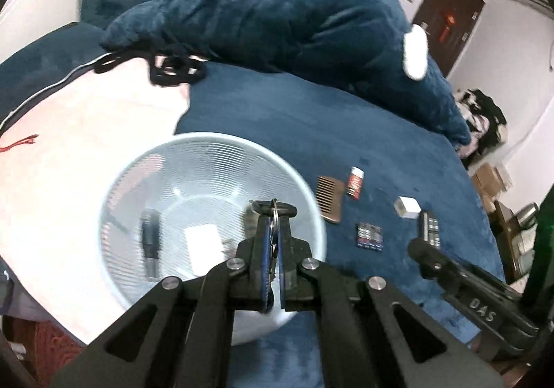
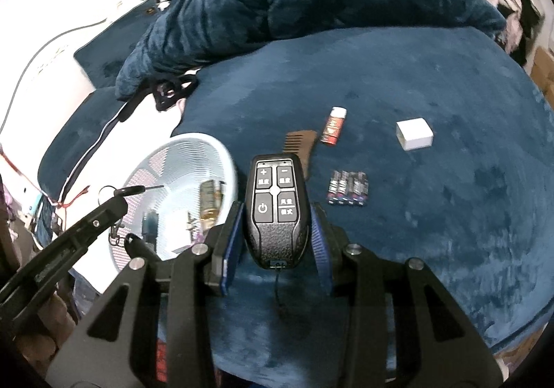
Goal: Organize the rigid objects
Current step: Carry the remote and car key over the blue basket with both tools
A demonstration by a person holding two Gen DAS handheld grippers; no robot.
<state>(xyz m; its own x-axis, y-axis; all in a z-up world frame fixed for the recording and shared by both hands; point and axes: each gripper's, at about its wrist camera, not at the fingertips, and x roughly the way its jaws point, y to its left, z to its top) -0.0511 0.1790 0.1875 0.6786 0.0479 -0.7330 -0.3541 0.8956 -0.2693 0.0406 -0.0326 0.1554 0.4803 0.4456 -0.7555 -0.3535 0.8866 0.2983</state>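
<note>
Above the white basket (image 1: 214, 208), left claw (image 1: 273, 214) is clamped on a key ring (image 1: 275, 211), nearer the basket than the right claw (image 2: 277, 232), which grips a remote (image 2: 277, 208) lengthwise over the bed (image 2: 415, 197).

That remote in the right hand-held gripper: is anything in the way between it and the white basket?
Nothing visible blocks it. The remote is clamped in the right hand-held gripper, and the basket sits just to its left with its top open. The left hand-held gripper, holding keys, hangs by the basket, so the two could crowd each other.
</note>
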